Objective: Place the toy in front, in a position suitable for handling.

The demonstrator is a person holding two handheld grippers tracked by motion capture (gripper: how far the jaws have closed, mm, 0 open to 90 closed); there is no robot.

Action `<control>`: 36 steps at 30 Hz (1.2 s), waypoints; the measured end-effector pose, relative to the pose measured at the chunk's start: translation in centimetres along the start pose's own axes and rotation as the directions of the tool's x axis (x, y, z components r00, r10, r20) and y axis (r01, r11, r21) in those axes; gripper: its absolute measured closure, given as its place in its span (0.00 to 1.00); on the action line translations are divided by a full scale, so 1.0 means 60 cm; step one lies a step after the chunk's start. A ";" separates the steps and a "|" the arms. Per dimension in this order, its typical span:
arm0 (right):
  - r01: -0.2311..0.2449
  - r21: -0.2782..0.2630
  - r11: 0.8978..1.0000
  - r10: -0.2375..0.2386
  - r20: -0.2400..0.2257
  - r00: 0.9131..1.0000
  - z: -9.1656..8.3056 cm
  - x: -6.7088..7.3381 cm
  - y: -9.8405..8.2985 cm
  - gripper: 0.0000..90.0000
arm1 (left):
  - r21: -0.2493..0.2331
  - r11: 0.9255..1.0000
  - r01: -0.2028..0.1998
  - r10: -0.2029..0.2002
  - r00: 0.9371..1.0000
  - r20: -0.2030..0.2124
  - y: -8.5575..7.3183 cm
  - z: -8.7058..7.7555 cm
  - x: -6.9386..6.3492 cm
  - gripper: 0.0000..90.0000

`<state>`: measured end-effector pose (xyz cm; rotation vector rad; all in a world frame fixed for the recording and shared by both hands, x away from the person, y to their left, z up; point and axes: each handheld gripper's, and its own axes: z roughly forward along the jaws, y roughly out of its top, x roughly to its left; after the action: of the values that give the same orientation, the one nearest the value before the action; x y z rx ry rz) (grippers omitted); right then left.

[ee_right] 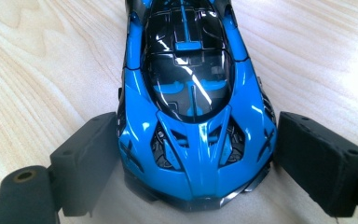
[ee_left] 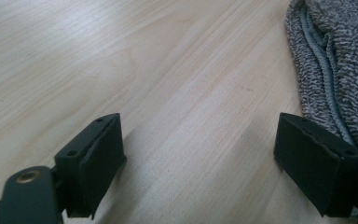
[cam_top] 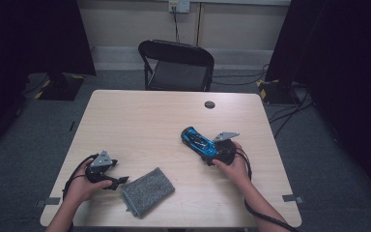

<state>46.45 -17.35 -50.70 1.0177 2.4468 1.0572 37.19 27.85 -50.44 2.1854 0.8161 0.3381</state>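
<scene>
Pale wood-grain worktop (cam_top: 140, 121) in a dim room, with a black folding chair (cam_top: 178, 65) at its far edge and a small dark round disc (cam_top: 209, 104) near the far right of the surface. My left tongs (cam_top: 121, 180) rest at the near left of the worktop, held in my left hand (cam_top: 84, 186); in the left gripper view the two jaws stand wide apart over bare wood, with nothing between them. A grey fabric pouch (cam_top: 147, 191) lies flat just right of these tongs, and in the left gripper view its speckled cloth and zip seam (ee_left: 328, 65) run alongside the right-hand jaw, whose tip touches the cloth or sits just beside it; I cannot tell which. My right tongs (cam_top: 211, 153), held in my right hand (cam_top: 234, 166), sit right of centre. A blue and black toy sports car (cam_top: 198, 141) stands on its wheels on the worktop, its far end pointing toward the far left. In the right gripper view the car (ee_right: 193, 107) sits between the open jaws: the left jaw lies against its flank, the right jaw just beside the other flank, not visibly pressing.
</scene>
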 end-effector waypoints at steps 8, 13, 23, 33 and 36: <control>0.014 -0.011 1.000 -0.014 -0.009 1.000 -0.002 0.002 -0.001 0.21 | -0.152 0.984 0.091 -0.092 0.996 0.000 0.018 -0.055 -0.021 0.18; 0.014 -0.011 1.000 -0.014 -0.009 1.000 -0.002 0.002 -0.001 0.21 | -0.157 0.986 0.061 -0.051 0.996 0.067 0.039 -0.067 -0.068 0.22; 0.013 -0.012 1.000 -0.013 -0.005 1.000 -0.002 0.003 -0.002 0.21 | -0.055 0.997 0.054 -0.044 0.984 0.171 0.029 -0.033 -0.130 0.30; 0.010 -0.011 1.000 -0.010 -0.002 1.000 -0.002 0.003 -0.002 0.21 | 0.016 0.998 -0.068 0.065 0.986 0.152 0.008 -0.013 -0.148 0.31; 0.010 -0.011 1.000 -0.010 -0.002 1.000 -0.002 0.003 -0.002 0.21 | 0.011 0.997 -0.078 0.076 0.986 0.148 0.007 -0.012 -0.148 0.32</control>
<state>46.18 -17.33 -50.67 1.0005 2.4422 1.0682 30.28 22.29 -49.52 2.2316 0.6565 0.2052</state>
